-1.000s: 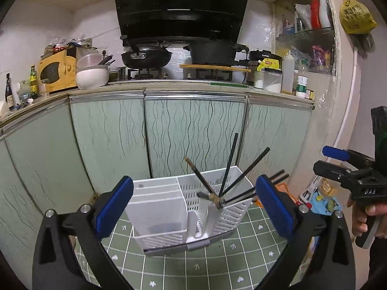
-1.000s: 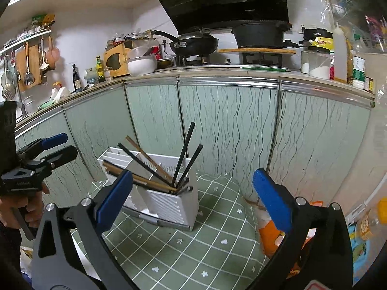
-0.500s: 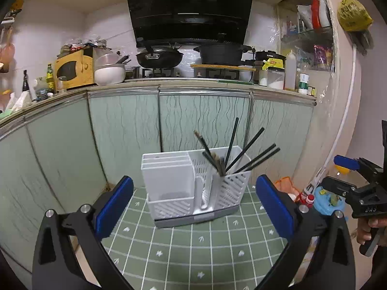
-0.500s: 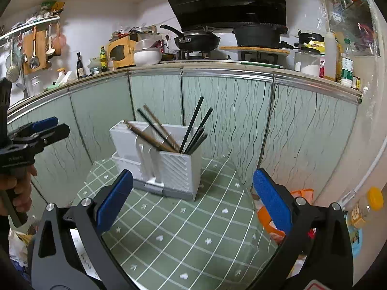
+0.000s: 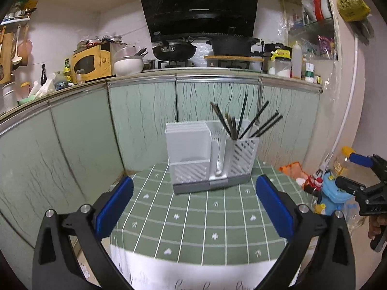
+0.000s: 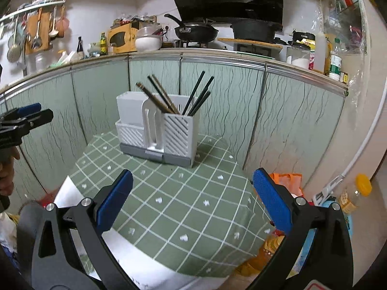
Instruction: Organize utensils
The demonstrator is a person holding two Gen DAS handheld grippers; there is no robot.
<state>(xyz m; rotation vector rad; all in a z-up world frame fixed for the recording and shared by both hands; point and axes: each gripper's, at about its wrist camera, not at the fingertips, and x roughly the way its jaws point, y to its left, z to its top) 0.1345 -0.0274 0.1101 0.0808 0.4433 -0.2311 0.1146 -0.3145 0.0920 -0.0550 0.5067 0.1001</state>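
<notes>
Utensil holder point(image 5: 211, 154) with chopsticks point(image 5: 241, 123) on table point(image 5: 205, 217), well beyond left tool point(image 5: 193, 207) and right tool point(image 6: 192, 205), both spread apart and empty, farther back than before.

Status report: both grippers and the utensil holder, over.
Left gripper open, empty. Right gripper open, empty. Dark chopsticks standing in white slotted plastic utensil holder on green checked tablecloth. Nothing in the way.

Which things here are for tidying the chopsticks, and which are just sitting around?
For the job:
white utensil holder
chopsticks
left gripper
right gripper

Just sitting around:
frying pan
black pot
yellow microwave
</notes>
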